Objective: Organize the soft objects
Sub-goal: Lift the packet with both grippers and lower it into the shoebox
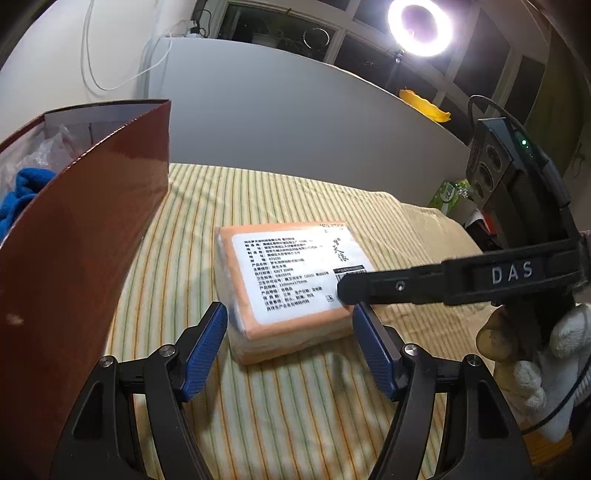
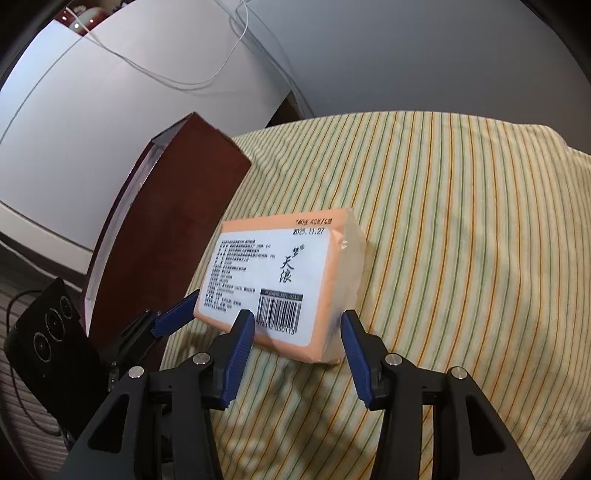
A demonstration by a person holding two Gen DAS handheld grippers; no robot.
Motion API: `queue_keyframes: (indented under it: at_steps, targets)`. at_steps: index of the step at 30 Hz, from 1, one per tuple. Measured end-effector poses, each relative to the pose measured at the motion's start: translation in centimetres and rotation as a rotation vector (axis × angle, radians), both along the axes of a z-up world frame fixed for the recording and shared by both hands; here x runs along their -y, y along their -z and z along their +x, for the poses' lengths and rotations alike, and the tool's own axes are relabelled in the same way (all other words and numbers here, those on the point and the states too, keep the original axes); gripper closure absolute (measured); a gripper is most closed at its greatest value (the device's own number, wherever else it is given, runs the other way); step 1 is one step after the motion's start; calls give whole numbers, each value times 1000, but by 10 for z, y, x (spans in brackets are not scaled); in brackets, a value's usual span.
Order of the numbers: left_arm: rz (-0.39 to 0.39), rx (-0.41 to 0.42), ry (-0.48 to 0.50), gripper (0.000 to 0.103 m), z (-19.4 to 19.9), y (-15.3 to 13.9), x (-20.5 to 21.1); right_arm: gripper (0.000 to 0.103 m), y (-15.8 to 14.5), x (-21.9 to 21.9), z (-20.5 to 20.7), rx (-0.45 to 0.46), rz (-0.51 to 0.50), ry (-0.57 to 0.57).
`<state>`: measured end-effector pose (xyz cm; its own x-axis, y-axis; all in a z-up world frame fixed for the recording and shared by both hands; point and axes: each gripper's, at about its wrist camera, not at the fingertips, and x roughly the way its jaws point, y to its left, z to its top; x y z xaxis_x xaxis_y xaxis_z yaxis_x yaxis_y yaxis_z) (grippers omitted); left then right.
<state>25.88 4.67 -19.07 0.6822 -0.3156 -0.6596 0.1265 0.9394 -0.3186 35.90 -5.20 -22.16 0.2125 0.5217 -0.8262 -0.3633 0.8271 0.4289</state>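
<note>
An orange tissue pack [image 1: 291,280] with a white printed label lies on the striped cloth; it also shows in the right wrist view [image 2: 280,280]. My left gripper [image 1: 290,325] is open, its blue pads at the pack's near end, one on each side. My right gripper [image 2: 297,334] is open, its pads at the pack's near corner by the barcode. In the left wrist view one right finger [image 1: 406,284] reaches over the pack's right edge. A dark red box [image 1: 85,236] stands at the left, holding a blue cloth [image 1: 18,203] and clear plastic.
The striped yellow cloth [image 2: 461,258] covers the table. The red box [image 2: 166,236] stands left of the pack in the right wrist view. A grey partition [image 1: 277,122], a ring light [image 1: 421,26], a yellow object [image 1: 424,105] and a green tissue box [image 1: 448,195] lie beyond.
</note>
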Motion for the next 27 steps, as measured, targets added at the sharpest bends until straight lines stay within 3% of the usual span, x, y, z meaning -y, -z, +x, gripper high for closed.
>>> queue_keyframes:
  at_steps: [10,19,27]
  targets:
    - [-3,64,22,35,-20,-15,4,59,0,12,-7,-2,73,41]
    - [-17,193,19,35,-48,-53,3,59,-48,21,-26,103,96,34]
    - [-18,322,-50,35,-90,-90,-29,59,-91,-18,-44,179,114,-53]
